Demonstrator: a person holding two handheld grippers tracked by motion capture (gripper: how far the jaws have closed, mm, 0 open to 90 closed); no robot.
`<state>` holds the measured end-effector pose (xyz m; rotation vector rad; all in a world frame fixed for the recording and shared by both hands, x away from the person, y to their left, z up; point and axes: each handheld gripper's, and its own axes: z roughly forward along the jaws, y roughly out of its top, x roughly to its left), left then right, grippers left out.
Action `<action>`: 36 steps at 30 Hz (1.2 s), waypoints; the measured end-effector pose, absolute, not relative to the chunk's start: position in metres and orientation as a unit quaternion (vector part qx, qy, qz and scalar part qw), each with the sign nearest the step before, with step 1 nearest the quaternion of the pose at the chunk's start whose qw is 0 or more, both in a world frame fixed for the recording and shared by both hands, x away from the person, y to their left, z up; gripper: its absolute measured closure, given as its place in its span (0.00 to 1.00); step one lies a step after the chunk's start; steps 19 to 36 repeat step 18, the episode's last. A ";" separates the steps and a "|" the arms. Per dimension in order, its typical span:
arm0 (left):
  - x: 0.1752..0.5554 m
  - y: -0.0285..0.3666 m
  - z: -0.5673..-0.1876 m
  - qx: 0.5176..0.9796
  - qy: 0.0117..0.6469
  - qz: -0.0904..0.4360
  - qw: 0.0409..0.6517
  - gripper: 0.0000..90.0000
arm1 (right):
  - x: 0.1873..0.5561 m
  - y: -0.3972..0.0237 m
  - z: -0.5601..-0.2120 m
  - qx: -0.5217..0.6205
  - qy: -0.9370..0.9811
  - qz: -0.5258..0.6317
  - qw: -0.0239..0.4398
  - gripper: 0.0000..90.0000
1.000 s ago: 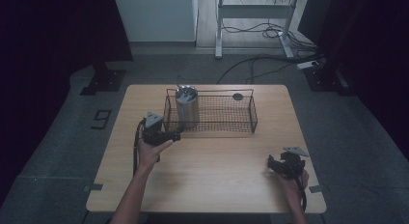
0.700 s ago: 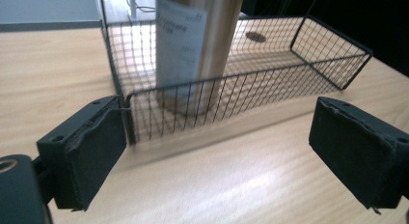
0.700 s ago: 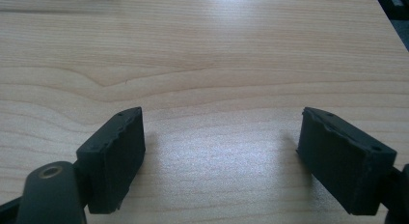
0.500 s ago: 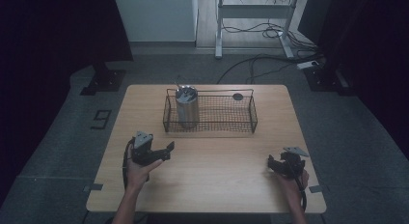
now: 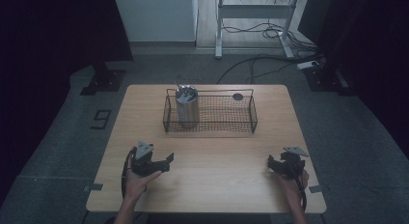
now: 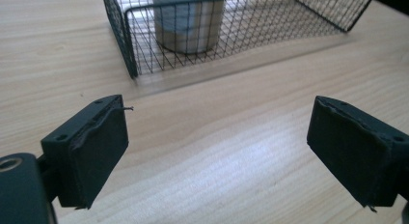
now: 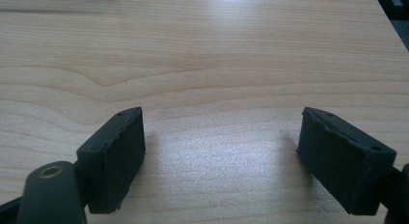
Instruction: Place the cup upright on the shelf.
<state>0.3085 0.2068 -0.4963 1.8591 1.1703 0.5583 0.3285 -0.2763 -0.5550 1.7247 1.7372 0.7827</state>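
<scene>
The left gripper has pulled back from the wire basket toward the near edge of the wooden table, and now sits well apart from it, jaws spread wide with nothing between them. The right gripper stays near the table's right front corner — also spread and empty. A metal can stands upright in the basket's left end; no label on it can be read. A small dark round object behind the basket is too dim to identify.
</scene>
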 end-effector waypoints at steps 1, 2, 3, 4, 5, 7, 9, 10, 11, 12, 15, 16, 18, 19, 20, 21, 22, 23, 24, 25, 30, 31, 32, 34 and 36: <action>0.308 0.206 -0.497 0.745 0.466 0.225 0.421 0.08 | 0.329 -0.276 -0.555 0.644 0.649 0.292 0.282 0.19; 0.307 0.205 -0.498 0.745 0.466 0.227 0.420 0.08 | 0.329 -0.276 -0.555 0.644 0.649 0.292 0.282 0.19; 0.307 0.205 -0.499 0.744 0.466 0.228 0.420 0.08 | 0.329 -0.276 -0.555 0.644 0.649 0.292 0.282 0.19; 0.306 0.205 -0.499 0.744 0.468 0.229 0.419 0.09 | 0.329 -0.276 -0.555 0.644 0.649 0.292 0.282 0.19; 0.306 0.205 -0.500 0.743 0.469 0.229 0.419 0.09 | 0.329 -0.276 -0.555 0.643 0.649 0.292 0.282 0.19; 0.306 0.207 -0.500 0.743 0.470 0.227 0.419 0.09 | 0.329 -0.276 -0.555 0.643 0.650 0.293 0.282 0.19; 0.305 0.208 -0.501 0.741 0.472 0.227 0.420 0.09 | 0.329 -0.276 -0.555 0.642 0.650 0.293 0.282 0.19; 0.305 0.208 -0.501 0.741 0.472 0.227 0.420 0.09 | 0.329 -0.276 -0.555 0.642 0.650 0.293 0.282 0.19; 0.305 0.208 -0.501 0.741 0.472 0.227 0.420 0.09 | 0.329 -0.276 -0.555 0.642 0.650 0.293 0.282 0.19; 0.305 0.208 -0.501 0.741 0.472 0.227 0.420 0.09 | 0.329 -0.276 -0.555 0.642 0.650 0.293 0.282 0.19; 0.306 0.208 -0.502 0.742 0.472 0.227 0.419 0.09 | 0.329 -0.276 -0.555 0.642 0.650 0.293 0.282 0.19; 0.306 0.207 -0.502 0.742 0.471 0.226 0.419 0.09 | 0.329 -0.276 -0.555 0.642 0.650 0.293 0.282 0.19; 0.307 0.207 -0.503 0.744 0.472 0.226 0.416 0.09 | 0.329 -0.276 -0.555 0.643 0.650 0.293 0.282 0.19; 0.307 0.207 -0.503 0.744 0.472 0.226 0.416 0.09 | 0.329 -0.276 -0.555 0.643 0.650 0.293 0.282 0.19; 0.307 0.207 -0.503 0.744 0.472 0.226 0.416 0.09 | 0.329 -0.276 -0.555 0.643 0.650 0.293 0.282 0.19; 0.307 0.207 -0.503 0.744 0.472 0.226 0.416 0.09 | 0.329 -0.276 -0.555 0.643 0.650 0.293 0.282 0.19; 0.307 0.207 -0.503 0.744 0.472 0.226 0.416 0.09 | 0.329 -0.276 -0.555 0.643 0.650 0.293 0.282 0.19; 0.307 0.207 -0.503 0.744 0.472 0.226 0.416 0.09 | 0.329 -0.276 -0.555 0.643 0.650 0.293 0.282 0.19; 0.307 0.207 -0.503 0.744 0.472 0.226 0.416 0.09 | 0.329 -0.276 -0.555 0.643 0.650 0.293 0.282 0.19; 0.307 0.207 -0.503 0.744 0.472 0.226 0.416 0.09 | 0.329 -0.276 -0.555 0.643 0.650 0.293 0.282 0.19; 0.307 0.207 -0.503 0.744 0.472 0.226 0.416 0.09 | 0.329 -0.276 -0.555 0.643 0.650 0.293 0.282 0.19; 0.307 0.207 -0.503 0.744 0.472 0.226 0.416 0.09 | 0.329 -0.276 -0.555 0.643 0.650 0.293 0.282 0.19; 0.307 0.207 -0.503 0.744 0.472 0.226 0.416 0.09 | 0.329 -0.276 -0.555 0.643 0.650 0.293 0.282 0.19; 0.307 0.207 -0.503 0.744 0.472 0.226 0.416 0.09 | 0.329 -0.276 -0.555 0.643 0.650 0.293 0.282 0.19; 0.307 0.207 -0.503 0.744 0.472 0.226 0.416 0.09 | 0.329 -0.276 -0.555 0.643 0.650 0.293 0.282 0.19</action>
